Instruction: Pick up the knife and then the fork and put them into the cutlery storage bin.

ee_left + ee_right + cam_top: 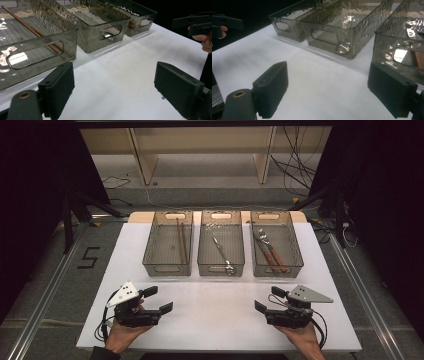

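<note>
Both grippers, left gripper (159,300) and right gripper (266,300), rest spread and empty on the table (215,320); chopsticks (181,240), tongs (222,254) and knives (267,251) lie binned ahead, so you seem finished or between picks—reach forward next.

Three smoky grey, see-through bins with rippled walls sit on a plain white surface (220,305). The left bin (168,243) holds reddish-brown chopsticks (181,240), the middle bin (221,242) silver metal cutlery (221,251), the right bin (276,243) utensils with orange-brown handles (270,254). Both sets of tongs, left (159,300) and right (267,301), are matte black with pale grey plates.
</note>
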The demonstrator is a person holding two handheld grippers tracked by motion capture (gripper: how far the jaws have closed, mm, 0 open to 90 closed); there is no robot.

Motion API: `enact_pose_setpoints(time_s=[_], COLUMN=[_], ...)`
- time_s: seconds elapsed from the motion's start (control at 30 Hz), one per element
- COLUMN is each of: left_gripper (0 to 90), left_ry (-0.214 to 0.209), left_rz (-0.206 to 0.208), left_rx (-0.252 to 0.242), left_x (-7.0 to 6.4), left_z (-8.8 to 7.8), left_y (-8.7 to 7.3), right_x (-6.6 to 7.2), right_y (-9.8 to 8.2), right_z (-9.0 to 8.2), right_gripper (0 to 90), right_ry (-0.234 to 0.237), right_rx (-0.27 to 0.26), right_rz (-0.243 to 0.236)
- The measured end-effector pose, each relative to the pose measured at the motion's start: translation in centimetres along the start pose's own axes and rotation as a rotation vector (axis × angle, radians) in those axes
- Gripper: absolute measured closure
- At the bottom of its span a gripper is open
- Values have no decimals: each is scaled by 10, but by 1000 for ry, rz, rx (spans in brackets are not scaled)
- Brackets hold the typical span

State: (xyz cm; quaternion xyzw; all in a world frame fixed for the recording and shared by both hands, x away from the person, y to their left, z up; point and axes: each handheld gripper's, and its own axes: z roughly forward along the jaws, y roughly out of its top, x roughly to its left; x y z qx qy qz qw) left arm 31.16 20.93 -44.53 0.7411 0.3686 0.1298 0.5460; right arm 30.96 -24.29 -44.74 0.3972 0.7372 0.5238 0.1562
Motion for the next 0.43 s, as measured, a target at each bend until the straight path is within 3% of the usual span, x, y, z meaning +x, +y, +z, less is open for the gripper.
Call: enact_pose_setpoints(time_s=[0.43], left_gripper=[162], left_ry=[3], left_rz=[-1], left_rx=[2], left_x=[1], left_z=[0], left_y=[0], right_x=[1], right_y=[0], right_z=[1], right_gripper=[163], right_ry=[-10], right_rx=[2], right_rz=[-15])
